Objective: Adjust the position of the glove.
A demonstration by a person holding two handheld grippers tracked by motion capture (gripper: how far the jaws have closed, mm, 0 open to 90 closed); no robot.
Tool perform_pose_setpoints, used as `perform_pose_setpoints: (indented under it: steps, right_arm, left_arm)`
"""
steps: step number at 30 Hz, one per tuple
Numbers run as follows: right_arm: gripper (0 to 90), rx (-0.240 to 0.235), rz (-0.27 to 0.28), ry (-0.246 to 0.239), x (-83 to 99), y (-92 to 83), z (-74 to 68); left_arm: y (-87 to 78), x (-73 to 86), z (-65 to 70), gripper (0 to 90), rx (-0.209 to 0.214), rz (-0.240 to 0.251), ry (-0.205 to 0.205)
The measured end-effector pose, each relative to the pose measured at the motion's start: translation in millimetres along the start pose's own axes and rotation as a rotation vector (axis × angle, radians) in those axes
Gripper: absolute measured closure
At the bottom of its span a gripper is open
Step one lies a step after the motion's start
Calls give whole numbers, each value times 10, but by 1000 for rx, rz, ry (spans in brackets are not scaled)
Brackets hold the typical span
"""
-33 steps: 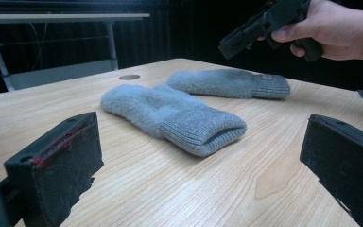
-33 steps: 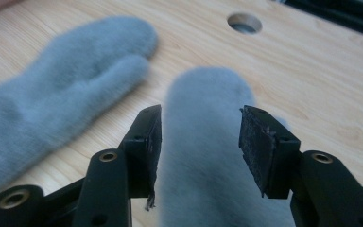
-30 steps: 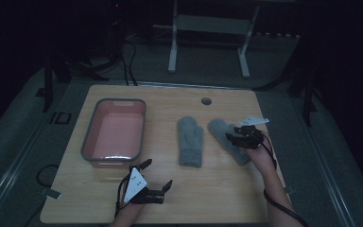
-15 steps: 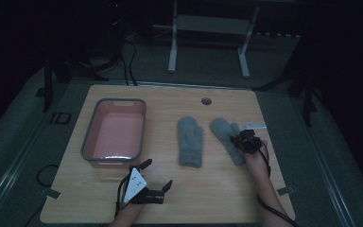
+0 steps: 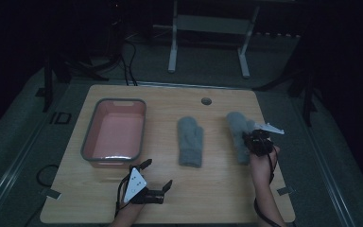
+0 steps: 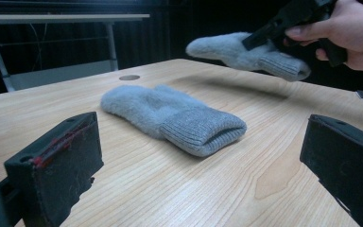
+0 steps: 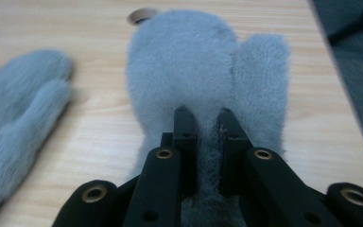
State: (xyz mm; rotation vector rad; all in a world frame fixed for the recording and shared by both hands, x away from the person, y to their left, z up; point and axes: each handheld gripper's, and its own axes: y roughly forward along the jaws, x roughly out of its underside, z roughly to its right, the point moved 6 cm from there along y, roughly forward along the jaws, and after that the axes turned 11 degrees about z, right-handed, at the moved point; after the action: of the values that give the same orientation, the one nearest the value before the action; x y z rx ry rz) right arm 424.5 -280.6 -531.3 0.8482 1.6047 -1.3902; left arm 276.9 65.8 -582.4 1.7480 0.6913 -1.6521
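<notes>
1. While the left tongs (image 5: 157,177) are held low over the near edge of the table (image 5: 217,198), their jaws are spread wide apart with nothing between them.
2. The right tongs (image 7: 203,116) are clamped on the cuff end of the right mitten (image 7: 203,61); the jaws have just been closing, with the fleece pinched between them.
3. In the left gripper view the right mitten (image 6: 246,54) is seen lifted clear of the table, held roughly level, with its shadow cast on the wood below.
4. In the high view the right mitten (image 5: 238,130) is placed toward the right side of the table, with the right tongs (image 5: 253,139) at its near end.
5. The left mitten (image 5: 190,141) is laid flat mid-table, cuff toward the person, untouched, apart from the right one.
6. A pink bin (image 5: 87,142) with a grey rim is set on the left part of the table, well apart from both mittens.
7. A round hole (image 5: 206,101) is seen in the table beyond the mittens.
</notes>
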Motion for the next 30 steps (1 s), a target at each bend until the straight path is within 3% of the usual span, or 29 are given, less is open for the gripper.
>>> perform_pose_setpoints:
  steps: [2, 5, 9, 12, 15, 19, 24, 28, 30]
  right_arm:
    - [814, 37, -1, 33, 28, -20, 53]
    - [813, 78, -15, 34, 104, -13, 93]
    - [798, 79, -43, 36, 245, 71, 120]
    - [766, 42, -64, 33, 361, 161, 124]
    - [726, 37, -85, 25, 471, 226, 142]
    - [543, -14, -68, 25, 507, 229, 125]
    - [513, -61, -29, -12, 371, 115, 164]
    - [549, -117, -4, -79, 222, 56, 222]
    - [544, -152, -20, -123, 194, 54, 229]
  left_arm:
    - [-1, 0, -1, 2, -1, -1, -1]
    - [-1, 0, 1, 2, -2, 0, -1]
    - [0, 0, 2, 2, -2, 2, -4]
    - [-1, 0, 2, 2, -1, 1, 0]
    - [-3, 1, 0, 2, 0, -1, 0]
    - [-3, 1, 1, 2, 1, -1, 2]
    - [-4, 1, 2, 2, 1, -2, 3]
    - [-2, 0, 3, 2, 0, 0, 2]
    - [-2, 0, 3, 2, 0, 0, 2]
